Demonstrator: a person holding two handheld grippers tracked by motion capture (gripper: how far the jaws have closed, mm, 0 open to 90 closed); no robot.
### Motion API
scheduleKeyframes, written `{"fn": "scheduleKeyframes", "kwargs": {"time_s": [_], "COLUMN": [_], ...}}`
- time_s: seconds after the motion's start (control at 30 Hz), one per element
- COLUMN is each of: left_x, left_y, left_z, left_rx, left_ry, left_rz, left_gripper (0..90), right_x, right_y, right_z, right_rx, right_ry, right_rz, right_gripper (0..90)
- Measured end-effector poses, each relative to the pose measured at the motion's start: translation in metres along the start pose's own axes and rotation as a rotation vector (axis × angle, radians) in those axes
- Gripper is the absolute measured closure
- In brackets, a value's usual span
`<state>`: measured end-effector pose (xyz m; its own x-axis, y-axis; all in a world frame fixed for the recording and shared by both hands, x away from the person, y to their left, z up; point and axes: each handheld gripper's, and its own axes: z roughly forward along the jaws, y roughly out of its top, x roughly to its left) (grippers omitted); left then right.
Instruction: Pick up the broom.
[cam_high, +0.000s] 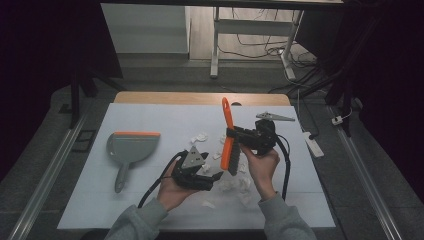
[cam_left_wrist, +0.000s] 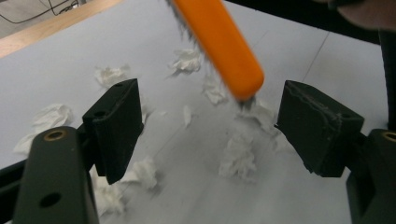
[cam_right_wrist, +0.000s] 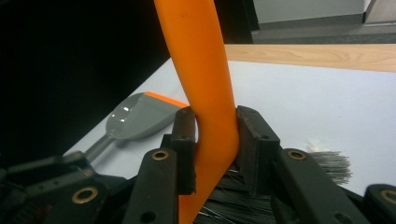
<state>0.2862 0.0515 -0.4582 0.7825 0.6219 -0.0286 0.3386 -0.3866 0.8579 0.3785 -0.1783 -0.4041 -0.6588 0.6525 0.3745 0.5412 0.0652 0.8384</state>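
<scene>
Your right tool (cam_high: 234, 136) is clamped on the orange brush (cam_high: 229, 135), its two black jaws pressing the handle from both sides just above the dark bristles, as the right gripper view shows plainly. You hold the brush nearly upright, handle end pointing away from you and up, bristle end down over the scraps of crumpled white paper (cam_high: 235, 184) scattered across the middle of the white surface (cam_high: 150, 200). Your left tool (cam_high: 212, 172) sits just left of the brush, low over the surface, with its jaws spread wide and nothing between them; in the left gripper view the orange tip of the brush hangs between and beyond the two open jaws, with its bristles down among paper scraps (cam_left_wrist: 238, 156) that lie around it. A few more scraps lie near your left tool, and some closer to you by your right wrist. Well off to your left on the same surface lies the grey dustpan (cam_high: 129, 149) with its orange edge, handle pointing toward you, apart from the paper. Past your right tool, near the far edge, lies a small grey three-cornered plate (cam_high: 272, 117).
</scene>
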Motion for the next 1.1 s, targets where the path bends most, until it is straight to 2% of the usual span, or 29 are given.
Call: {"fn": "scheduleKeyframes", "kwargs": {"time_s": [0.07,0.13,0.17,0.23,0.3,0.43,0.53,0.6,0.67,0.77,0.87,0.97,1.1], "left_x": [-0.002,-0.004,-0.005,-0.006,-0.007,-0.007,-0.002,0.001,0.001,0.002,0.008,0.021,0.025], "left_y": [0.000,0.000,-0.001,-0.001,-0.001,-0.003,-0.007,-0.010,-0.011,-0.011,-0.012,-0.013,-0.013], "left_z": [0.006,0.015,0.022,0.025,0.031,0.036,0.039,0.040,0.038,0.037,0.036,0.031,0.028], "left_rx": [-0.026,-0.041,-0.050,-0.054,-0.064,-0.070,-0.059,-0.068,-0.076,-0.082,-0.069,-0.069,-0.053], "left_ry": [0.001,0.012,0.031,0.041,0.052,0.083,0.099,0.099,0.105,0.098,0.093,0.083,0.076], "left_rz": [-0.005,-0.010,-0.009,-0.010,-0.012,0.003,-0.027,-0.041,-0.034,-0.023,-0.062,-0.103,-0.096], "left_gripper": [28.0,28.4,28.7,28.8,29.4,36.2,40.8,44.1,50.2,61.6,71.6,75.8,76.9], "right_x": [0.003,0.004,0.003,0.002,0.000,0.002,0.005,0.006,0.008,0.007,0.006,0.005,0.005], "right_y": [-0.003,-0.005,-0.007,-0.008,-0.012,-0.016,-0.019,-0.019,-0.020,-0.020,-0.021,-0.022,-0.023], "right_z": [0.003,0.006,0.007,0.008,0.011,0.014,0.016,0.015,0.015,0.013,0.011,0.009,0.011], "right_rx": [-0.023,-0.026,-0.031,-0.036,-0.047,-0.050,-0.068,-0.081,-0.086,-0.111,-0.125,-0.130,-0.138], "right_ry": [0.002,0.002,0.009,0.016,0.033,0.044,0.066,0.080,0.072,0.076,0.080,0.091,0.110], "right_rz": [-0.001,0.002,0.011,0.021,0.054,0.064,0.077,0.087,0.075,0.087,0.097,0.111,0.126], "right_gripper": [69.2,69.2,69.2,69.2,69.2,69.2,69.2,69.2,69.2,69.2,69.3,69.2,69.1]}}
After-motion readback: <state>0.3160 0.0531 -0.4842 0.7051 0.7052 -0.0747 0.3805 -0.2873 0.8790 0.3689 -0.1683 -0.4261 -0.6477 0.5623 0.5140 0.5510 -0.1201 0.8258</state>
